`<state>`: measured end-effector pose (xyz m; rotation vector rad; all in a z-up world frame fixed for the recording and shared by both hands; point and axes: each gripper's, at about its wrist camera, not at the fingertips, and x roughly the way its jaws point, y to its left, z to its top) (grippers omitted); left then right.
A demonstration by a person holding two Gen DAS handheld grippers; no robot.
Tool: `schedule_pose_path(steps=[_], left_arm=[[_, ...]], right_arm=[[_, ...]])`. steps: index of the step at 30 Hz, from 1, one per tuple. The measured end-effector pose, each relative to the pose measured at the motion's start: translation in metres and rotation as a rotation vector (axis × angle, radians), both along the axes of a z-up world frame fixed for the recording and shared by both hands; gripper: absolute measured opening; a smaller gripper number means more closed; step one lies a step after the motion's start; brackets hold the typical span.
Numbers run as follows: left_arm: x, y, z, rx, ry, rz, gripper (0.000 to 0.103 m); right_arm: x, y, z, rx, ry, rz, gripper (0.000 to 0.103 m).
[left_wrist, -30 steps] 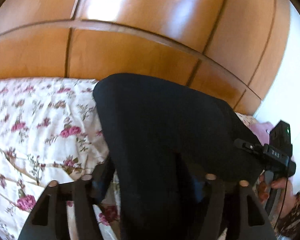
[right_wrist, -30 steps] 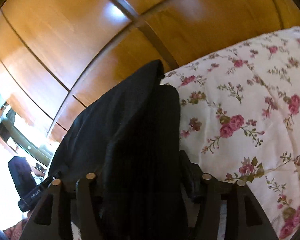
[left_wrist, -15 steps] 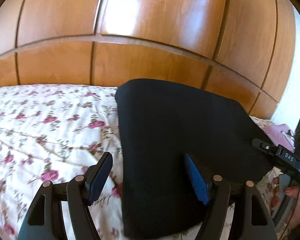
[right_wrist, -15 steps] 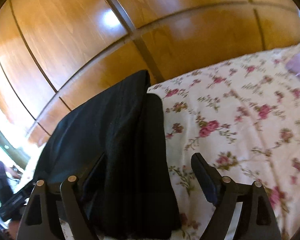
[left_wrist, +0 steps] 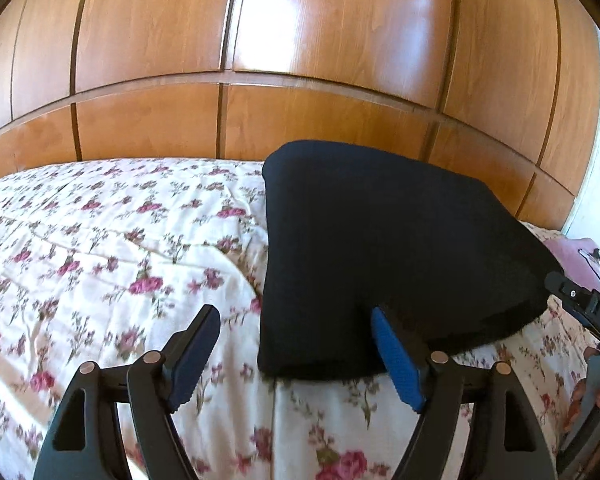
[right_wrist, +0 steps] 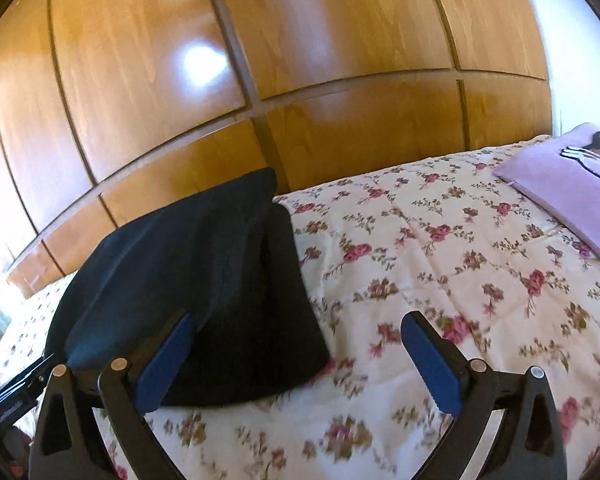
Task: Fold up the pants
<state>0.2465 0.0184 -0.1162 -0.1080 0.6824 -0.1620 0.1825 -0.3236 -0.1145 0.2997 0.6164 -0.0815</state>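
The black pants (left_wrist: 380,248) lie folded into a thick flat bundle on the floral bedspread (left_wrist: 100,248). My left gripper (left_wrist: 296,354) hovers just short of the bundle's near edge, jaws wide and still opening, nothing pressed between the blue pads. In the right wrist view the same pants (right_wrist: 204,288) sit to the left. My right gripper (right_wrist: 300,360) is also opening wide; its left pad overlaps the bundle's near corner in the picture, but the fabric is not pinched. At the right edge of the left wrist view the other gripper (left_wrist: 592,316) shows, with part of a hand below it.
A wall of glossy wooden panels (left_wrist: 300,80) rises right behind the bed. A lilac pillow (right_wrist: 568,188) with a printed picture lies at the right end of the bedspread (right_wrist: 440,264). Flowered cover stretches to the left of the pants.
Both grippers let go of the pants and opened wide. Both drew back from the bundle, which now lies flat on the bed in full view.
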Motion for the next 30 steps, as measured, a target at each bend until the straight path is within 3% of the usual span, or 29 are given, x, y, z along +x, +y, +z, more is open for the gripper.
schedule_pose_path(steps=[7, 17, 30], left_arm=[[-0.021, -0.006, -0.016, 0.042, 0.078, 0.002, 0.079], [-0.068, -0.016, -0.023, 0.067, 0.059, 0.007, 0.079], [-0.132, -0.023, 0.005, 0.067, 0.006, 0.061, 0.079]], right_arm=[[-0.022, 0.019, 0.002, -0.056, -0.003, 0.032, 0.103], [-0.042, 0.056, 0.001, -0.166, 0.029, 0.134, 0.103], [-0.088, 0.089, 0.008, -0.190, 0.049, 0.181, 0.103]])
